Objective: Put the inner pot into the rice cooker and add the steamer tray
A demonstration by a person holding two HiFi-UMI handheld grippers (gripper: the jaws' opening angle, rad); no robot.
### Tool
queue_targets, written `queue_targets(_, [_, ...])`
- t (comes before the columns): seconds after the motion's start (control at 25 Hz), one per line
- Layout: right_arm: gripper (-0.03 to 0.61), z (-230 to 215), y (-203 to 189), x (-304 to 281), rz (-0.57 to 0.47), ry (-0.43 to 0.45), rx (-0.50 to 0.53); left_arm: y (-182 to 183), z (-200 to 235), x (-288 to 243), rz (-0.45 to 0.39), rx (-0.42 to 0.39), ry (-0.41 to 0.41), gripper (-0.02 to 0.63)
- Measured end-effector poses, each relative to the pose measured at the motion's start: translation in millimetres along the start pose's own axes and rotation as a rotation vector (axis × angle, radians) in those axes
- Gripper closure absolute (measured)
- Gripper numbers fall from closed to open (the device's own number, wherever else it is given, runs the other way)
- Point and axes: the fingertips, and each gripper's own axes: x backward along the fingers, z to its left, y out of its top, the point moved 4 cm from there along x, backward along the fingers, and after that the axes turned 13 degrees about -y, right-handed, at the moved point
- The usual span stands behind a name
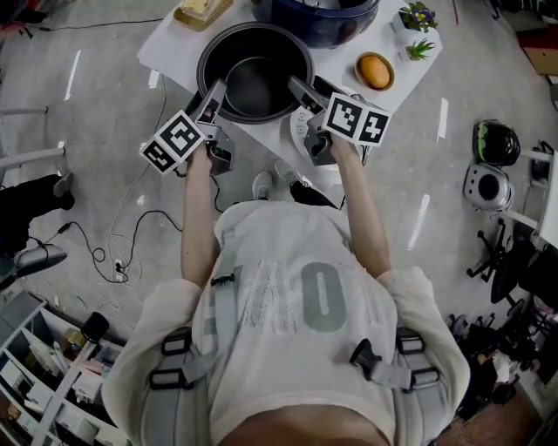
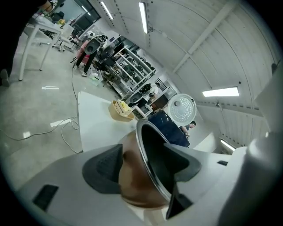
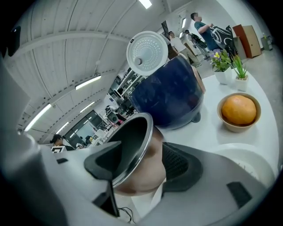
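Head view first: the pot (image 1: 255, 74) is seen sitting on the white table (image 1: 166, 48), just in front of the dark blue cooker (image 1: 327, 19) and not yet in it. Around it, one orange (image 1: 374, 70), two little plants (image 1: 418, 16) (image 1: 420, 49) and one basket (image 1: 200, 10) can be counted. Both arms are stretched forward, the left hand (image 1: 199, 158) and right hand (image 1: 345, 150) wrapped round the handles, with the left gripper (image 1: 215, 94) and right gripper (image 1: 301, 89) set at opposite sides of the rim. Left gripper view: the left gripper (image 2: 143, 148) is held astride the pot's wall, one jaw inside and one outside, jaws wide apart and not clamped on it. The basket is seen further back on the table, and the cooker's lid (image 2: 181, 108) is raised. Right gripper view: same deal. The right gripper (image 3: 141, 148) is placed over the rim, jaws apart, the wall between them but not squeezed. The cooker is seen right behind the pot, and the orange in its bowl (image 3: 241, 127) and both plants are off to the right.
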Motion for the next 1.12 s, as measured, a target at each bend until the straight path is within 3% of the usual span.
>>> queue_targets(0.4, [0.325,2,-5,-8,0.021,-0.024,0.074,-2,6,-4,0.052,-0.035,0.005,0.342])
queue_targets(0.68, [0.359,3,-4,-7,0.015,-0.065,0.157,2,3,0,0.065,-0.108,0.044,0.443])
queue_targets(1.12, [0.393,10,-6,-1,0.003,-0.102,0.266,8,-4,2,0.092,-0.188,0.061,0.462])
